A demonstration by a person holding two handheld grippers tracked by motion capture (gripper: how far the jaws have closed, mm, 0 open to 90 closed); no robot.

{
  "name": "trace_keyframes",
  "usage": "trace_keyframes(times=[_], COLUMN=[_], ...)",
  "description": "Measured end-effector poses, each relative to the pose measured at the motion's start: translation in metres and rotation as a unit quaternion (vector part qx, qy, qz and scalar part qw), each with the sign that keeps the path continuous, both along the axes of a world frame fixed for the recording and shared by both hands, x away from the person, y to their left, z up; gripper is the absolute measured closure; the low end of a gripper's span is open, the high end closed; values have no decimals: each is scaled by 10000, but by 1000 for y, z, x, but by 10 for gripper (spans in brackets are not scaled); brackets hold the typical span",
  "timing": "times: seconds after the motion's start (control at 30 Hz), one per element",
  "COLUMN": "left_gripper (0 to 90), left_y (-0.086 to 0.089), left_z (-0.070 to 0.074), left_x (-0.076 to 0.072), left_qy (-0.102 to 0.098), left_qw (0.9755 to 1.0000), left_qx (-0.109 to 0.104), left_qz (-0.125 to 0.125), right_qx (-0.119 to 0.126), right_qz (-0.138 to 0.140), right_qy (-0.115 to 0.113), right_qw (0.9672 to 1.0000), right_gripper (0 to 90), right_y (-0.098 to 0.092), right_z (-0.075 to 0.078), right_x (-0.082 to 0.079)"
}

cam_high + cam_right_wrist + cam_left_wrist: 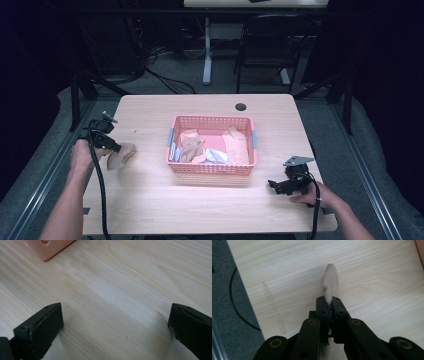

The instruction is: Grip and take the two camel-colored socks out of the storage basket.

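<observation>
A beige sock hangs low over the left part of the wooden table, with my left gripper shut on it. In the left gripper view the sock sticks out past the closed jaws of the left gripper. A pink basket at the table's middle holds several socks, beige, peach and white. My right gripper rests near the front right of the table. In its own view the right gripper stands open over bare wood, nothing between the jaws.
A corner of the pink basket lies ahead of the right gripper. A round cable hole sits at the table's far edge. Grey floor borders the table's left edge. A dark chair stands beyond the table.
</observation>
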State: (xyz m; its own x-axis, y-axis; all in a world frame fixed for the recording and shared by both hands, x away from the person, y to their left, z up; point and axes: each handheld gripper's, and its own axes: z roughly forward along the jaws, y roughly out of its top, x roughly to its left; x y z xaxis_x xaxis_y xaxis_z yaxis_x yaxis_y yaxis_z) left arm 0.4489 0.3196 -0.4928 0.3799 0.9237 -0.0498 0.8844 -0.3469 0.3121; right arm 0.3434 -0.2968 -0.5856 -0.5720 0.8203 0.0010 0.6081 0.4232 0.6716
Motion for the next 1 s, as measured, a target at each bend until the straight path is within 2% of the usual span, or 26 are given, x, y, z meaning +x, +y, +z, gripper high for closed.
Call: trace_keyframes(times=[0.03,0.17,0.23,0.27,0.33,0.5,0.6,0.7,0.87,1.0], left_gripper=[856,850,824,784,624,287,178,144,38,2], left_y=[-2,-8,-9,-9,-8,-3,-6,-15,-38,-52], left_z=[-5,-26,-31,-32,-31,-5,17,38,62,71], left_x=[1,0,-1,-2,-4,-13,-18,-22,-22,-21], left_qy=[66,302,292,359,332,-6,-270,-552,-739,-835], left_qw=[10000,9995,9995,9993,9994,9998,9994,9982,9965,9951], left_qx=[50,-56,-76,-67,-84,-182,-229,-204,-46,-22], left_qz=[-41,-83,-41,-49,-41,-6,-16,-150,-396,-523], right_qx=[3,-12,-4,-7,-4,0,3,-1,-8,0], right_qz=[-1,-4,1,0,0,8,5,5,-2,5], right_qy=[-1,20,1,0,-3,-6,-15,-13,12,-12], right_qw=[10000,10000,10000,10000,10000,10000,10000,10000,10000,10000], right_gripper=[0,0,0,0,0,0,0,0,0,0], right_y=[0,0,0,0,0,0,0,0,0,0], right_z=[0,0,0,0,0,0,0,0,0,0], right_x=[0,0,0,0,0,0,0,0,0,0])
